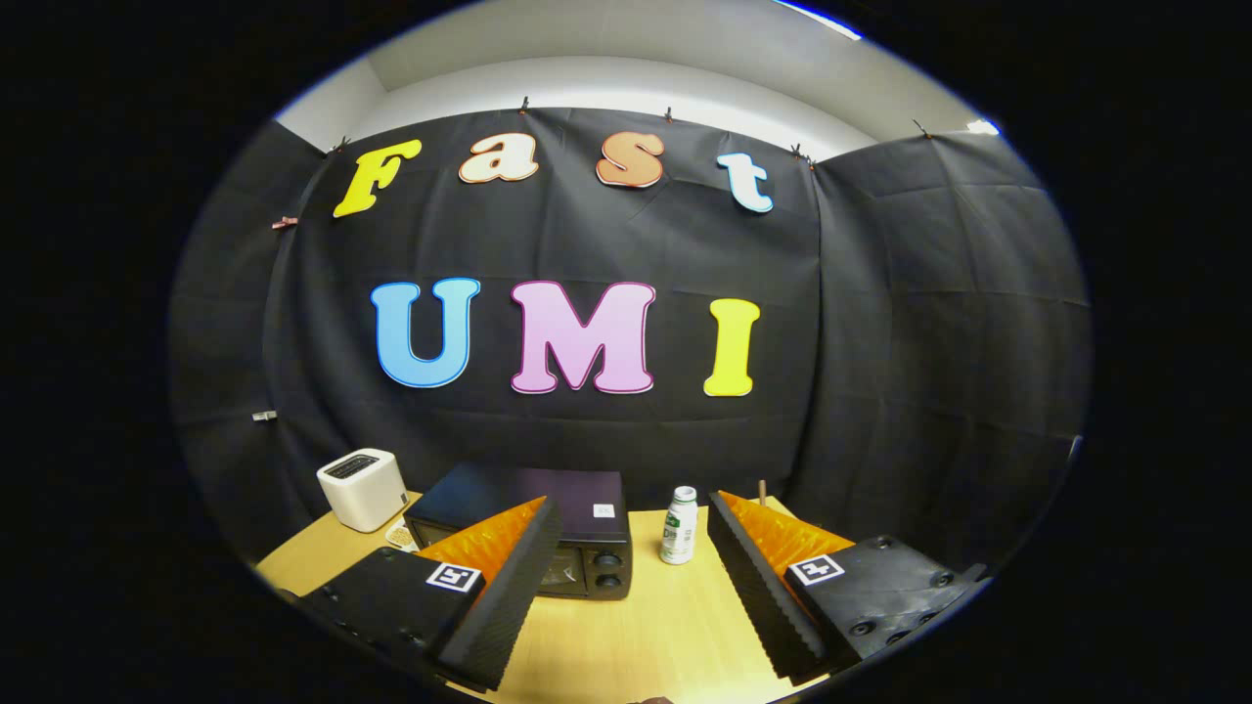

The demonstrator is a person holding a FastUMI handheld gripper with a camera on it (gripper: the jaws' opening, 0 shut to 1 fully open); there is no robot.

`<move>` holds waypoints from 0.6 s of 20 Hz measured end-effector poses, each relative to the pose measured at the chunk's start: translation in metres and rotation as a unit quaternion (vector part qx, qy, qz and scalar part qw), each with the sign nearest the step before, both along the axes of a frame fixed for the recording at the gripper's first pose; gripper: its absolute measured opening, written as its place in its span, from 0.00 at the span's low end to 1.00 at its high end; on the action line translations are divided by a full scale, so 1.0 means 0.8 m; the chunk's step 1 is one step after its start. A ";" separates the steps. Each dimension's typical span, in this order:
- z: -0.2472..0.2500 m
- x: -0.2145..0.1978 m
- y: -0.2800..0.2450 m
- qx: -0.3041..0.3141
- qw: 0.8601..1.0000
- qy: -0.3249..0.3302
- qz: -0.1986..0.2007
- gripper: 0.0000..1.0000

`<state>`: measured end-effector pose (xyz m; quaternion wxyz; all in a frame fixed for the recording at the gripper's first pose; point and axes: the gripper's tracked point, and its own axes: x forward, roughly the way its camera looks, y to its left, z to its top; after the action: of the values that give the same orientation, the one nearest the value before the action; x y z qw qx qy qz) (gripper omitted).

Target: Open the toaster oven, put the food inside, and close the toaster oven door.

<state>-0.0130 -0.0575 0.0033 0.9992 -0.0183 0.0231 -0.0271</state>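
Plainly the hand-held gripper (626,572) hangs wide and holds nothing above the bench (626,626), the toaster oven (548,533) beyond its left finger with its door seemingly shut — a scene fitting either the approach or the job's end — food unclear.

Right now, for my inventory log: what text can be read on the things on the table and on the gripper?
On the bottle: label too small to read.
On the toaster oven: a white sticker, too small to read.
On the gripper, fingers open: square coded markers, patterns, no words.
On the white toaster: none visible.
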 end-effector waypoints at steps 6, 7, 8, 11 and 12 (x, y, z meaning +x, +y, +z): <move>0.004 -0.031 -0.020 -0.013 1.000 -0.007 -0.020 0.98; 0.006 -0.031 -0.022 -0.008 1.000 -0.008 -0.021 0.98; 0.008 -0.033 -0.023 -0.006 1.000 -0.010 -0.021 0.98; 0.010 -0.035 -0.024 -0.012 1.000 -0.012 -0.021 0.97; 0.008 -0.034 -0.024 -0.010 1.000 -0.009 -0.020 0.97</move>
<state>-0.0404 -0.0764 0.0097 0.9984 -0.0278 0.0140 -0.0478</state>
